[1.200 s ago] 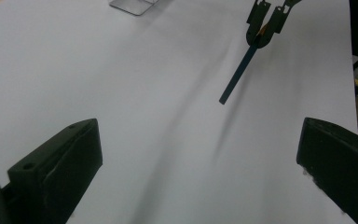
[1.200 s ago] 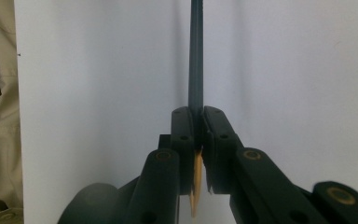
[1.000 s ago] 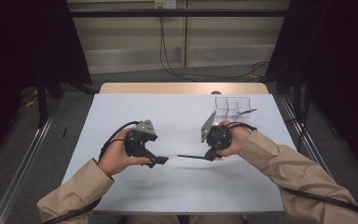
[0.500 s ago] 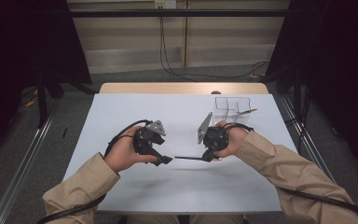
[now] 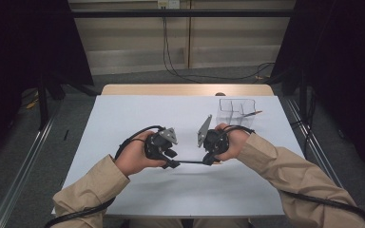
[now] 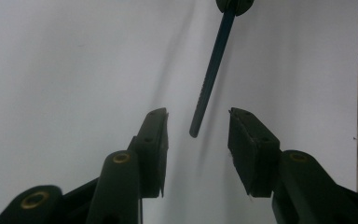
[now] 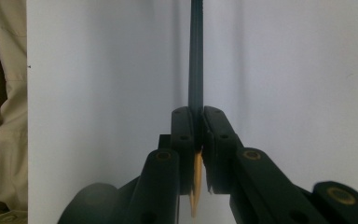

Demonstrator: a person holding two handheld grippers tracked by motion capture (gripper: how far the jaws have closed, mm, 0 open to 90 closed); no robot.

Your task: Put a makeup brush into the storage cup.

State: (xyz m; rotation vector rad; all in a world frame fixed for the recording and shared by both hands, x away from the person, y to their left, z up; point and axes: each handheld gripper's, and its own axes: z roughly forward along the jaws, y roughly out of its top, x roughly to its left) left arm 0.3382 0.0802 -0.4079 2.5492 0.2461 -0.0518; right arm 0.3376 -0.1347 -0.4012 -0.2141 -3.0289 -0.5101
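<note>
High view: even overhead light on the white table (image 5: 123, 118); both side margins of the frame fall into near black. Shadows are soft and short. Left gripper view: the pencil (image 6: 209, 84) casts a faint, diffuse shadow to its left; the near jaws are slightly soft. Right gripper view: dim, with pale vertical shadow bands at centre.

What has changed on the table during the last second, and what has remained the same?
The left hand-held gripper moved rightward, toward the right hand-held gripper, and its open jaws now stand on either side of the free end of the pencil, not yet closed on it. The right hand-held gripper stayed almost in place, clamped on the pencil near its sharpened tip. The clear container did not move.
</note>
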